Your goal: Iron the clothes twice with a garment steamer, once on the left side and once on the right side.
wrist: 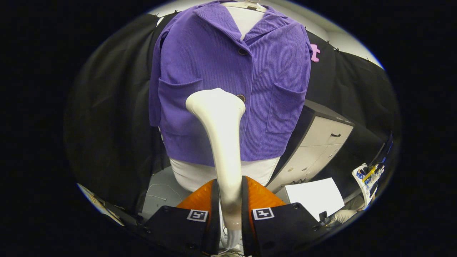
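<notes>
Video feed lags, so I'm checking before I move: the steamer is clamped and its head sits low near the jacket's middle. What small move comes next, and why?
Probably draw the steamer slowly up along the purple jacket, over the pocket side left of the buttons. The tool is shut on the steamer's handle, and its head hovers low near the lower button, so that panel above looks like the next stretch to cover.

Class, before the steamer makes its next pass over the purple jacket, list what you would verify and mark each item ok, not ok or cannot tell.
1. Gripper grasp: jaws closed on both sides of the steamer handle: ok.
2. Steamer head at the purple jacket, near its centre buttons: ok.
3. Head touching the fabric: cannot tell.
4. Jacket hanging buttoned and flat on the form: ok.
5. Steam coming out: cannot tell.
6. Cabinet stands beside the jacket, away from the head: ok.
</notes>
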A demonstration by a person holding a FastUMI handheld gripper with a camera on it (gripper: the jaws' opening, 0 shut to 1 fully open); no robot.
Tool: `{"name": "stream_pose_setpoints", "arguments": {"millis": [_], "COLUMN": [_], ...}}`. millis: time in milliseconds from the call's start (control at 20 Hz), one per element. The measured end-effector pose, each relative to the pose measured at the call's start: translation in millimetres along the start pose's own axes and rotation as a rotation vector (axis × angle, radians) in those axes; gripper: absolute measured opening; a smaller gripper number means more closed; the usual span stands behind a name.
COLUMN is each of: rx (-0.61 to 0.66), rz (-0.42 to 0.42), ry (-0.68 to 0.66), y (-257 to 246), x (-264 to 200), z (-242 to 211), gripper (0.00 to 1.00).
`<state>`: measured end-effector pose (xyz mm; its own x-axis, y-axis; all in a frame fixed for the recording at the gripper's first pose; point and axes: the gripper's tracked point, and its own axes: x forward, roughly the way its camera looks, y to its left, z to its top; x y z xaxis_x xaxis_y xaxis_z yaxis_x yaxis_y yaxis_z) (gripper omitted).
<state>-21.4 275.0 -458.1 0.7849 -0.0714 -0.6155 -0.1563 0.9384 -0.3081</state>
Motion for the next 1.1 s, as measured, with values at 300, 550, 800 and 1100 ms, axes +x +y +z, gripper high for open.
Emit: {"name": "stream_pose_setpoints", "arguments": {"millis": [300, 550, 800, 1100], "rx": [0.024, 0.069, 0.13, 0.215], "rz": [0.045, 0.037, 0.015, -0.023], "ry": [0.056, 0.029, -0.039, -0.178], "y": [-4.7, -44.1, -101.0, -193.7], "x": [-2.9, -17.7, -37.5, -54.5], "z": [-32.3, -16.7, 19.8, 92.5], "gripper": [0.32, 0.32, 0.32, 0.32]}}
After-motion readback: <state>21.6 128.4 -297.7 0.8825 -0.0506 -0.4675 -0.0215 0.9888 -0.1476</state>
